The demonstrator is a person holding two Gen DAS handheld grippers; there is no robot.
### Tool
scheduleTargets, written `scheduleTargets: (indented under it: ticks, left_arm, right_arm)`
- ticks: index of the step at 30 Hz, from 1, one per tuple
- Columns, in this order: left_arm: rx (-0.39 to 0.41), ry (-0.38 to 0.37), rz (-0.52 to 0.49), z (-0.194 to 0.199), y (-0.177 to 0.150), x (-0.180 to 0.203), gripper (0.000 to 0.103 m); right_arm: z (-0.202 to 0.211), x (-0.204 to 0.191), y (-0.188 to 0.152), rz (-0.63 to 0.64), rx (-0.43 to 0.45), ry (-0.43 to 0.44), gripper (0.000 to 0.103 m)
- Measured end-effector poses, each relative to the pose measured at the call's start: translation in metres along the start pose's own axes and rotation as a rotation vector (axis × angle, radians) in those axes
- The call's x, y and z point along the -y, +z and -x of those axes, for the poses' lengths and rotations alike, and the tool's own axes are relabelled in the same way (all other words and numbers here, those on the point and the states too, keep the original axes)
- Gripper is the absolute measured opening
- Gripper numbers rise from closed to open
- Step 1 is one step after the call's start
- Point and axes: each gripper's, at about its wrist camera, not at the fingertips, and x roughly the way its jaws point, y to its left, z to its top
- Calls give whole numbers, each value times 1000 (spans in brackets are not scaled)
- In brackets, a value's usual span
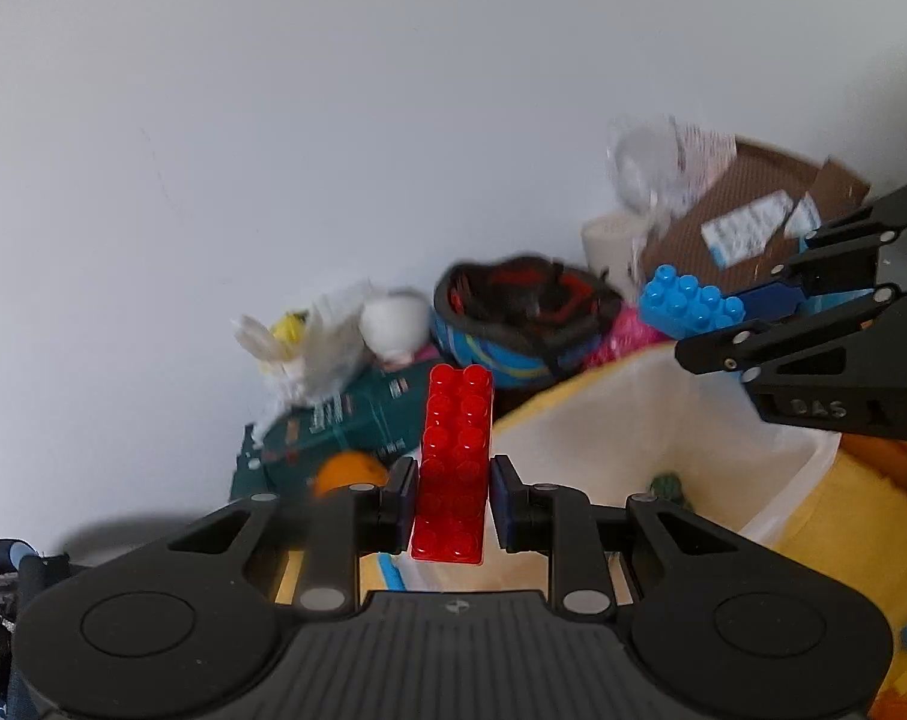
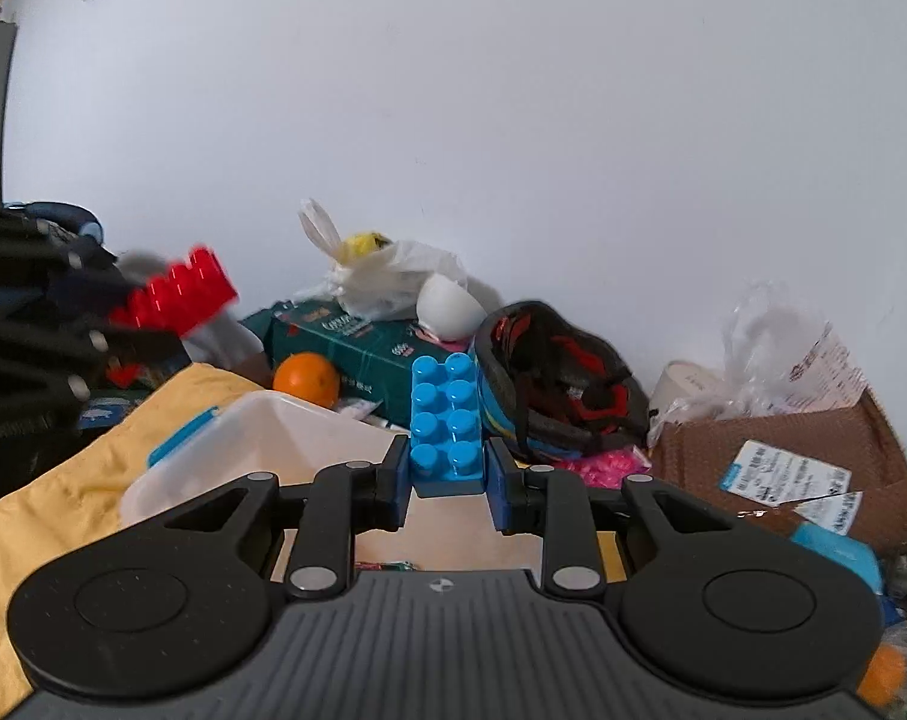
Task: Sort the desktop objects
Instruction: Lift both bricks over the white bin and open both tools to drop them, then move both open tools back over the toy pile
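A yellow cloth [image 2: 63, 480] covers the near part of the desk, and a white plastic bin [image 2: 261, 438] with a blue clip on its rim sits on it, open at the top. Behind the bin, against the white wall, lie a brown cardboard box [image 2: 777, 450] with torn labels, a black, red and blue helmet [image 2: 561, 384], a dark green carton [image 2: 357, 342] with a white plastic bag [image 2: 387, 282] on it, and an orange [image 2: 307, 380] just beside the carton.

The left tool [image 1: 453, 501] is closed on a red building brick [image 1: 455, 462], its blue pads pressing the long sides, and holds the brick up above the bin's near edge. The right tool [image 2: 447, 483] is clamped on a blue building brick [image 2: 446, 423] in the same way, studs facing the camera, held in the air over the bin's far side, in front of the helmet.
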Motion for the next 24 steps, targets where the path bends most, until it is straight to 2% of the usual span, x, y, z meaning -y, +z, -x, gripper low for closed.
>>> scheduleTargets:
  ticks: [5,7,9,10,14,16,19,21,24]
  left_arm:
    - [-137,-55,75,-25,-19,1,37]
    - [-122,-61,93,-15,-24,-2,54]
    - [-80,-63,99,3,-28,-4,63]
    - [-71,-68,107,8,-29,-4,65]
    - [-60,-112,138,40,-43,-4,65]
    - [-66,-129,132,54,-53,2,66]
    - [-104,-156,108,76,-79,23,66]
    - [-141,-161,92,87,-99,38,66]
    - [-192,-209,81,98,-130,58,66]
  right_arm:
    - [-34,-5,-16,-47,-87,6,29]
    - [-39,-2,-24,-110,-123,15,34]
    - [-30,4,-27,-165,-133,8,34]
    - [-20,5,-28,-170,-105,8,34]
    - [18,3,-32,-150,-20,-7,42]
    - [26,3,-36,-166,-12,12,46]
    - [45,-5,-52,-166,0,-1,46]
    - [56,-13,-66,-150,-19,22,47]
    - [68,-24,-92,-135,-99,61,58]
